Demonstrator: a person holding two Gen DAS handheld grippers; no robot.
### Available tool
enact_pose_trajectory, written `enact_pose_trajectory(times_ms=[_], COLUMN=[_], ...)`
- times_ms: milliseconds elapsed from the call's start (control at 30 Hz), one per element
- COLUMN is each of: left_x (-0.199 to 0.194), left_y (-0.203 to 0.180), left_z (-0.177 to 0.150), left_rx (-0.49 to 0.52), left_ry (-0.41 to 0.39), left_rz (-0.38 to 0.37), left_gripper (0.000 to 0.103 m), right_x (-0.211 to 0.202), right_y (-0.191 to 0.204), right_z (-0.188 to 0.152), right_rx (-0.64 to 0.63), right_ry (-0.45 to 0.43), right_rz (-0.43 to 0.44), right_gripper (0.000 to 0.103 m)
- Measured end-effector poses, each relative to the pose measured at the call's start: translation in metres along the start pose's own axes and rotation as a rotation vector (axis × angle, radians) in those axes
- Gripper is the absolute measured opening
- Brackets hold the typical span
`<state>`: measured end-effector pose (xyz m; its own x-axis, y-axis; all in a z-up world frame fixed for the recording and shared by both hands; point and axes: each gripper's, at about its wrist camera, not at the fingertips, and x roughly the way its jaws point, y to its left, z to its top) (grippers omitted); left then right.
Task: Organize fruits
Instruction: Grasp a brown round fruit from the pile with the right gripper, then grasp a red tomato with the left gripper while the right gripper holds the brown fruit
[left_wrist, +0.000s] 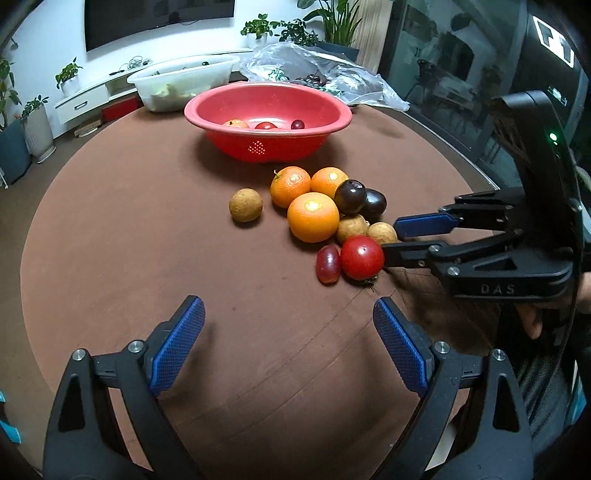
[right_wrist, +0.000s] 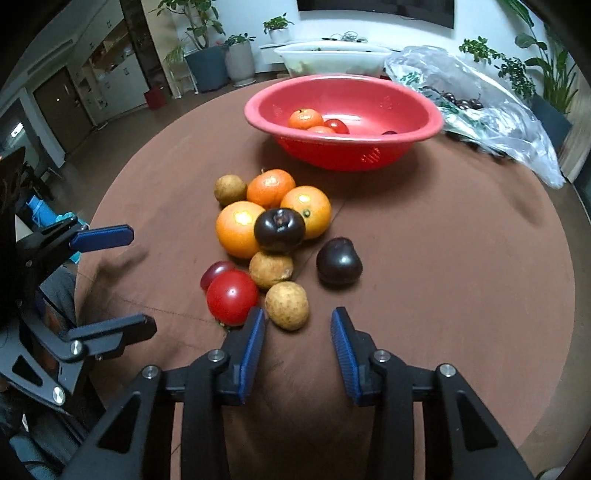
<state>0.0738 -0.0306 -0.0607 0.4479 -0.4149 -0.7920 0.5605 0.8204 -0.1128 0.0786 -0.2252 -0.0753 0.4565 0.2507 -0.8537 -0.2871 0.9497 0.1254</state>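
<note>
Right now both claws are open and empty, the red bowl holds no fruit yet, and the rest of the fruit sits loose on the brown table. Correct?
Not quite: the red bowl already holds fruit, as the right wrist view shows. Left claw and right claw are open and empty; other fruit lies loose on the brown table.

counter (right_wrist: 443, 258) brown | bowl (right_wrist: 343, 110) red, dotted holes | oranges (right_wrist: 240, 229) orange | plums (right_wrist: 279, 229) dark purple | tomato (right_wrist: 232, 297) red, 7 o'clock of plums | gripper pads (right_wrist: 251, 350) blue
</note>
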Motion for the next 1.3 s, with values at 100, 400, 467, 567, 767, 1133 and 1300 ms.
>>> enact_pose_trajectory(times_ms=[100,400,467,567,767,1133,1300], left_x=[0.002,0.006,0.012,0.023,0.039,0.058,0.054], left_y=[-0.002,-0.025,-0.033,-0.042,-0.059,-0.079,-0.076], left_z=[0.003,0.016,0.018,0.021,0.026,0.028,0.028], left_rx=[0.006,0.062,0.079,0.092,0.130,0.210,0.182], left_ry=[-0.004,-0.020,-0.010,0.010,0.018,0.038,0.036], left_rz=[0.000,-0.022,-0.018,-0.011,0.051,0.078,0.034], left_gripper=[0.093,0.078,0.067,0.053,0.044,0.039,0.025], right_x=[0.005,-0.002,-0.009,-0.021,-0.037,-0.044,-0.050], right_y=[0.002,0.000,-0.002,-0.009,-0.020,-0.023,-0.028], right_z=[0.003,0.000,-0.002,-0.005,-0.016,-0.018,-0.020], right_rx=[-0.034,-0.039,-0.027,0.013,0.079,0.107,0.135], right_ry=[0.001,-0.025,-0.046,-0.070,-0.103,-0.142,-0.165], right_rz=[0.008,0.021,0.022,0.021,0.012,0.039,0.051], right_gripper=[0.038,0.027,0.027,0.027,0.027,0.027,0.027])
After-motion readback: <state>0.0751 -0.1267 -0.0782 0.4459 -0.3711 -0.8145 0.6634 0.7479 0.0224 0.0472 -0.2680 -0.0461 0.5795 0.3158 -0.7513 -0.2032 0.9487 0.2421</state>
